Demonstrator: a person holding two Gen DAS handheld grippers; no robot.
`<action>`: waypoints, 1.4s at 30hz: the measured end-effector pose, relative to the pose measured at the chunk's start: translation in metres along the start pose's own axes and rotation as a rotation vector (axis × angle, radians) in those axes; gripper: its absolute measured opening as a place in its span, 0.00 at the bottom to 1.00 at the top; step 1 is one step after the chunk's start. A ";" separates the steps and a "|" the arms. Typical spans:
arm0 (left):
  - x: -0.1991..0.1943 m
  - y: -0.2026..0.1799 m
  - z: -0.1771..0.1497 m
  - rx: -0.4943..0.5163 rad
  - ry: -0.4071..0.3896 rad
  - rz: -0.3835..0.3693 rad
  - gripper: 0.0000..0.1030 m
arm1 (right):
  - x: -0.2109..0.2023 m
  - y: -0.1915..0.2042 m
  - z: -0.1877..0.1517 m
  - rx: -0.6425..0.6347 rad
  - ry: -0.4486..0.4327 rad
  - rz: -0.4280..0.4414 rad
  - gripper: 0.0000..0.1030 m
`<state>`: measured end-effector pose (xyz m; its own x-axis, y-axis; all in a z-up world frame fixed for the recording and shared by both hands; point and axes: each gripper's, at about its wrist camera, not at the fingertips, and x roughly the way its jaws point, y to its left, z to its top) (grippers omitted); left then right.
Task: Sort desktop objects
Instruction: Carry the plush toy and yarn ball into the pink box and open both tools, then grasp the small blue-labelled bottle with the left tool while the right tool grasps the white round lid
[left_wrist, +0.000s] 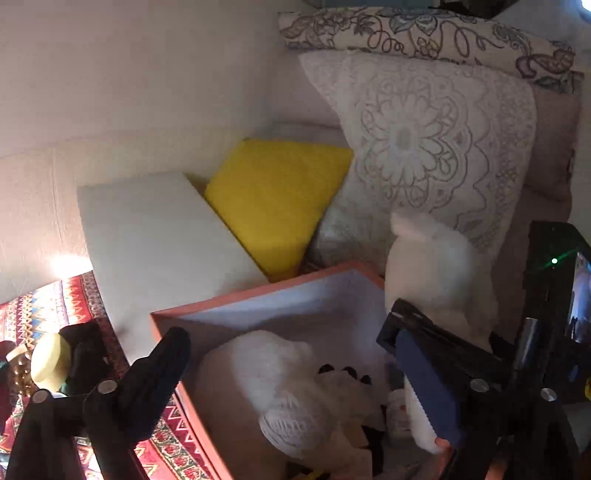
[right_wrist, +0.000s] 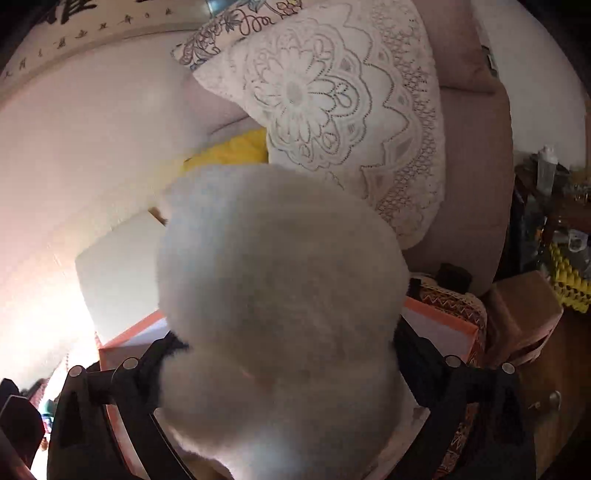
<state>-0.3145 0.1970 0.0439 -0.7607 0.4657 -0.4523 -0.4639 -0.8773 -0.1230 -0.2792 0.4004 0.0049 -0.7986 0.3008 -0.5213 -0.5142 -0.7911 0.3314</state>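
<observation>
Sofa w/ lace-patterned white cushion (left_wrist: 436, 147) behind; patterned red cloth (left_wrist: 48, 306) covers desk. Right hand-held gripper (right_wrist: 284, 354) clamps fluffy white plush toy (right_wrist: 280, 295) above orange-rimmed open box (left_wrist: 280, 295), probably mid-drop. Left hand-held gripper (left_wrist: 291, 343) wide, empty. Box already holds white knitted items (left_wrist: 291, 391); pale yellow object (left_wrist: 50, 363) still outside.

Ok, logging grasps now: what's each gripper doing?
Left gripper: open, empty, over the orange box.
Right gripper: shut on the white plush toy.
</observation>
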 end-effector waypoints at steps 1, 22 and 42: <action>0.001 -0.001 -0.003 -0.002 0.000 0.006 0.95 | -0.003 -0.003 0.003 0.019 -0.004 0.053 0.99; -0.078 0.205 -0.132 -0.340 0.116 0.404 0.97 | -0.012 0.237 -0.129 -0.325 0.325 0.757 1.00; 0.021 0.339 -0.187 -0.466 0.258 0.393 0.73 | 0.149 0.299 -0.241 -0.256 0.892 0.567 0.96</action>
<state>-0.4023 -0.1121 -0.1725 -0.6729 0.1081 -0.7318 0.1153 -0.9618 -0.2481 -0.4767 0.0800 -0.1634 -0.3317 -0.5567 -0.7616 0.0206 -0.8114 0.5842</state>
